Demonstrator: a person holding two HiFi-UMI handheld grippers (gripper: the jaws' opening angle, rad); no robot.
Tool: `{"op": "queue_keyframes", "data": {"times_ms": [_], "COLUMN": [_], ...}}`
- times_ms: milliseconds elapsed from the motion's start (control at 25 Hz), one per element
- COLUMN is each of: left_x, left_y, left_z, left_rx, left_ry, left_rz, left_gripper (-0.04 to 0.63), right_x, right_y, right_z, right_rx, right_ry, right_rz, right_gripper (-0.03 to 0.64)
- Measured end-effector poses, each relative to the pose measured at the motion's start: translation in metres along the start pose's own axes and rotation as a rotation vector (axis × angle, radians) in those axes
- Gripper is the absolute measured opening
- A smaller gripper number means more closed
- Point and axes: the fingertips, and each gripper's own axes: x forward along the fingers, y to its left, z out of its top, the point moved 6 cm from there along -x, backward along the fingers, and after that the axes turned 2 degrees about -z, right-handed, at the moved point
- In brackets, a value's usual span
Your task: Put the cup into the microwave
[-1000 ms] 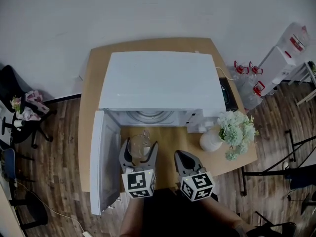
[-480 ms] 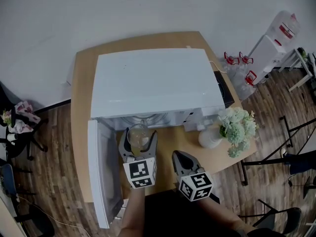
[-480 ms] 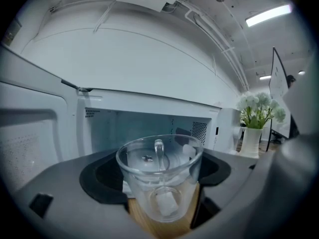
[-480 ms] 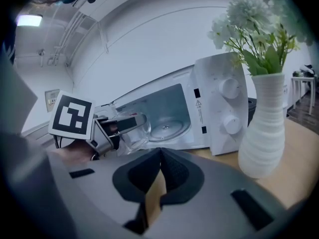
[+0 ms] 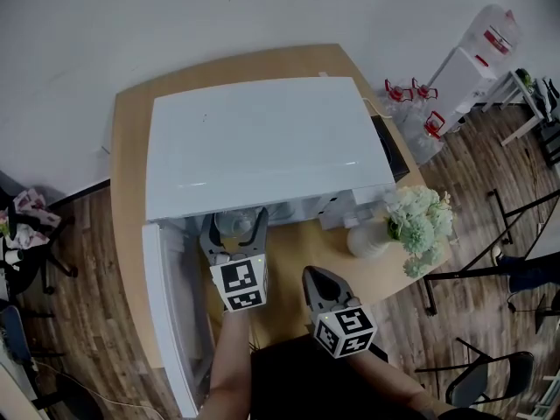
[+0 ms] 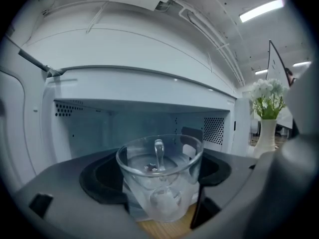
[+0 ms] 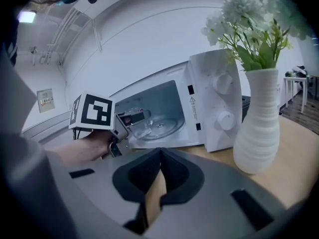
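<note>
A clear glass cup (image 6: 159,180) with a handle sits between the jaws of my left gripper (image 5: 234,227), which is shut on it. The cup (image 5: 234,223) is at the mouth of the white microwave (image 5: 262,143), partly under its top edge. The open cavity (image 6: 124,126) is straight ahead, and its glass turntable (image 7: 164,126) shows in the right gripper view. The door (image 5: 171,313) hangs open at the left. My right gripper (image 5: 318,276) is shut and empty above the table, right of the left one. Its jaws meet at the right gripper (image 7: 160,152).
A white vase of pale flowers (image 5: 418,226) stands on the wooden table (image 5: 297,252) just right of the microwave's control panel (image 7: 217,101). The vase (image 7: 256,128) is close ahead of my right gripper. Chairs and a water dispenser (image 5: 472,59) stand on the floor around.
My left gripper has carried the cup forward from over the table to the microwave's opening. The right gripper has stayed about where it was.
</note>
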Motion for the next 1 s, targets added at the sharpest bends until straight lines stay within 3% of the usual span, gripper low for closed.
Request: {"op": "queue_keyframes", "data": {"times_ms": [560,1000], "left_x": [0.046,0.062], "left_y": [0.011,0.018], "left_z": [-0.008,-0.013], "left_rx": [0.077,0.095], "left_ry": [0.003,0.005], "left_rz": [0.006,0.014], "left_gripper": [0.408,0.408], "right_x": [0.007,0.01], "right_y": [-0.02,-0.026], "right_z": [0.001,-0.003], "right_rx": [-0.005,0.011], "right_ry": [0.008,0.03], "right_rz": [-0.072,-0.101], "right_gripper": [-0.006,-0.006]}}
